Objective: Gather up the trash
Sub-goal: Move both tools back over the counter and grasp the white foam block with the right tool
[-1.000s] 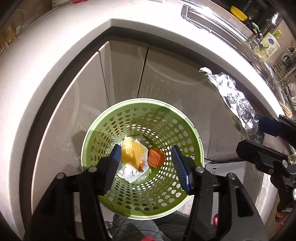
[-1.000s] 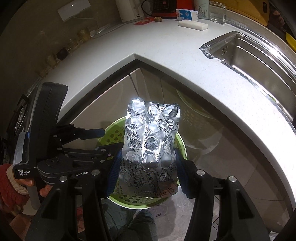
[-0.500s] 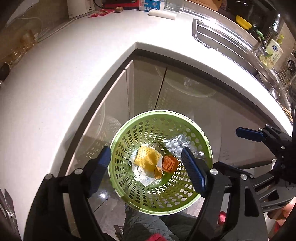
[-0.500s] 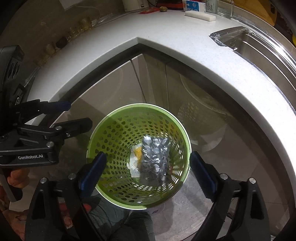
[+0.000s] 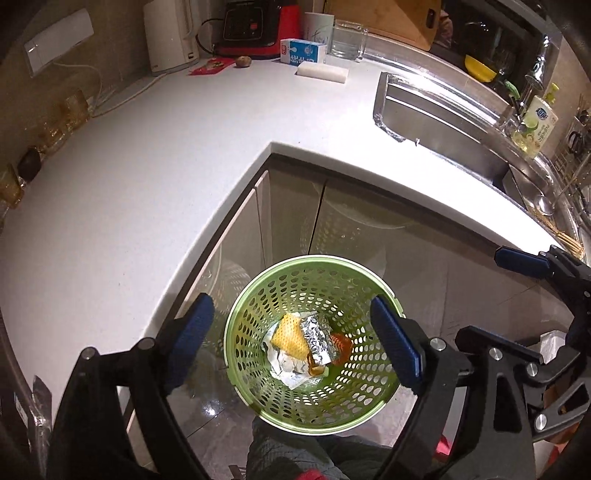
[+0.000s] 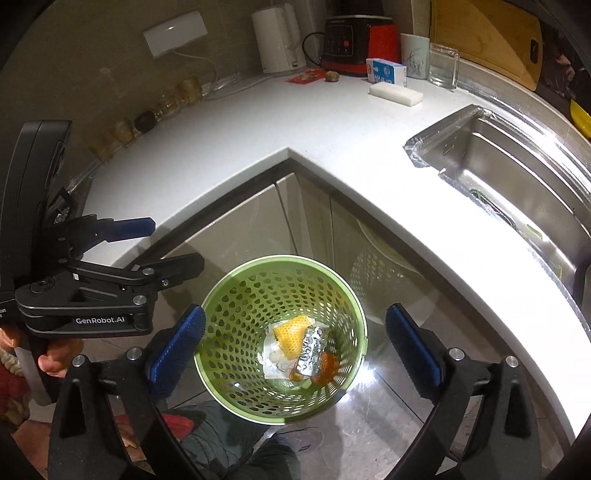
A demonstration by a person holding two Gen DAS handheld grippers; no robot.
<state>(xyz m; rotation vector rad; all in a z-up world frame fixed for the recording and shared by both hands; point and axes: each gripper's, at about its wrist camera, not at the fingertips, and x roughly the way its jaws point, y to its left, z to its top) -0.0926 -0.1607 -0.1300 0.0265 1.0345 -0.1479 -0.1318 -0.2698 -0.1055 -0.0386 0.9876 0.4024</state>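
The round green plastic basket with many holes (image 5: 314, 347) stands on the glossy floor, near the corner of the white L-shaped countertop (image 5: 147, 177) and in front of the beige cabinet doors (image 5: 291, 218); inside it, on the bottom, lie a yellow net-like wrapper (image 5: 288, 334), a flat silver foil blister pack (image 5: 318, 341), a small orange piece (image 5: 341, 345) to the right of the pack, and a white foil sheet (image 5: 286, 367) under them all. The left gripper (image 5: 293, 341) hangs above the basket; its jaws are opening, the blue pads (image 5: 393, 343) stand wide, and nothing is between them, only the basket is seen far below. The right gripper (image 6: 295, 343) hangs also above the basket; its jaws are opening too, and they are empty. In the right wrist view, the left gripper shows at the left side, with a hand (image 6: 55, 356) on its handle. Far on the countertop stand a white kettle (image 5: 170, 35), a blue and white carton (image 5: 303, 51), a clear glass (image 5: 349, 38) and a white block (image 5: 323, 72); the steel sink (image 5: 443, 125) is at the right.
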